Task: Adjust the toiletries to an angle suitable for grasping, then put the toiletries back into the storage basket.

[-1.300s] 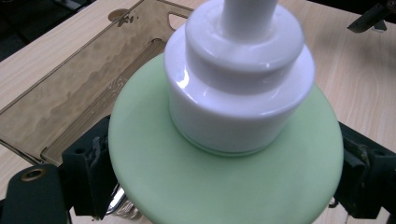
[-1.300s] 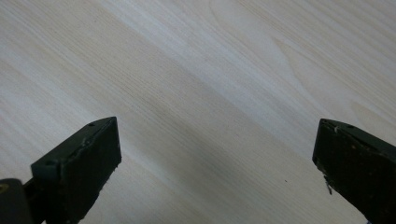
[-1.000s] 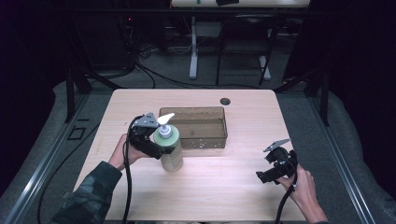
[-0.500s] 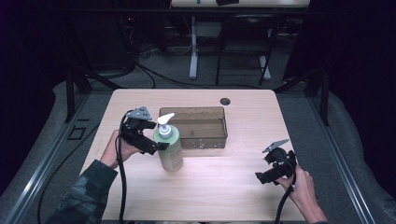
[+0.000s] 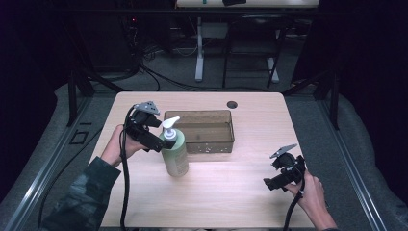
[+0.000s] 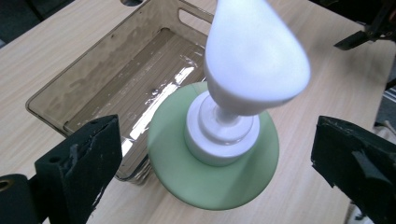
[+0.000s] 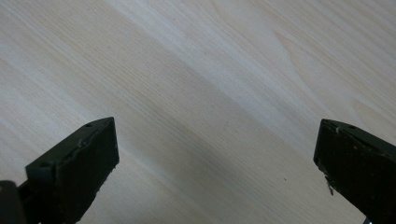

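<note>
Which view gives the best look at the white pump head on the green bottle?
The left gripper view: the pump head looms close between the open left tongs, with its collar and the bottle's shoulder clear. The high view shows it small atop the standing bottle. The right gripper view faces bare table.

A table (image 5: 240, 192) of pale wood with rounded corners is seen standing on a grey floor (image 5: 308, 82), and a small dark round hole (image 5: 232, 104) is seen near its far edge. A see-through brown bin (image 5: 226, 144) is set on the middle of the table, open at the top. A green bottle (image 5: 175, 156) with a white pump top is stood upright on the wood, just beside the bin's near left corner.
</note>
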